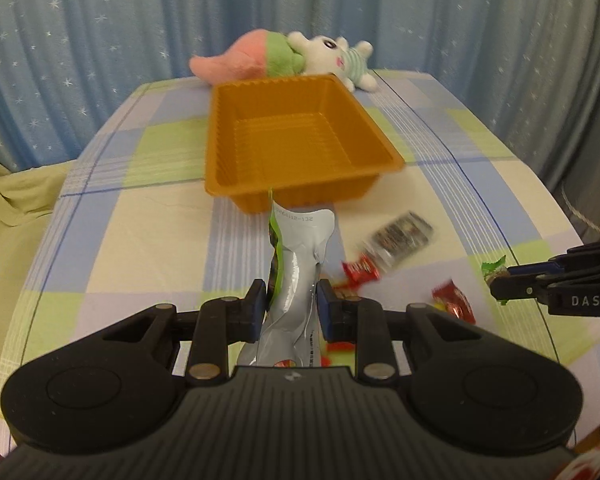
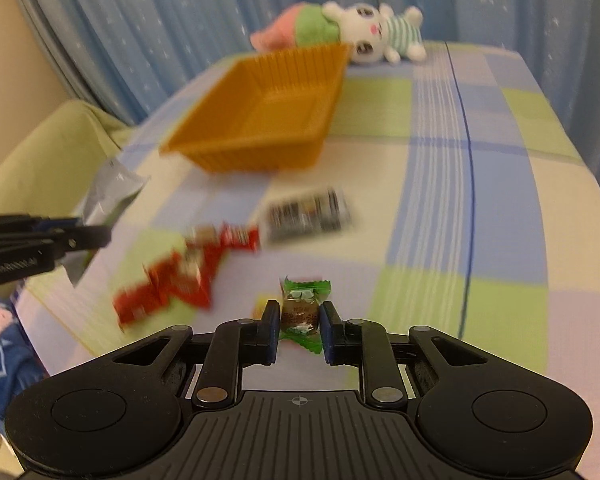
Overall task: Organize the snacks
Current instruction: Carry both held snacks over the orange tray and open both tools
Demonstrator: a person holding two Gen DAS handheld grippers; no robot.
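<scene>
Left claw (image 1: 292,308) is pinching the silver pouch (image 1: 300,264) mid-body before the orange tray (image 1: 300,184); it looks light, crinkly, slippery. Right claw (image 2: 300,316) is gripping a small green candy (image 2: 303,308).

Orange tray (image 1: 300,136): empty, upright, toward table's far edge. Silver pouch (image 1: 300,264): crumpled, upright, lifted off the table, top near tray's front wall. Green-wrapped candy (image 2: 302,308): off the table too. Red wrappers (image 2: 172,284) and dark packet (image 2: 308,214): blurred, flat, mid-table.
</scene>
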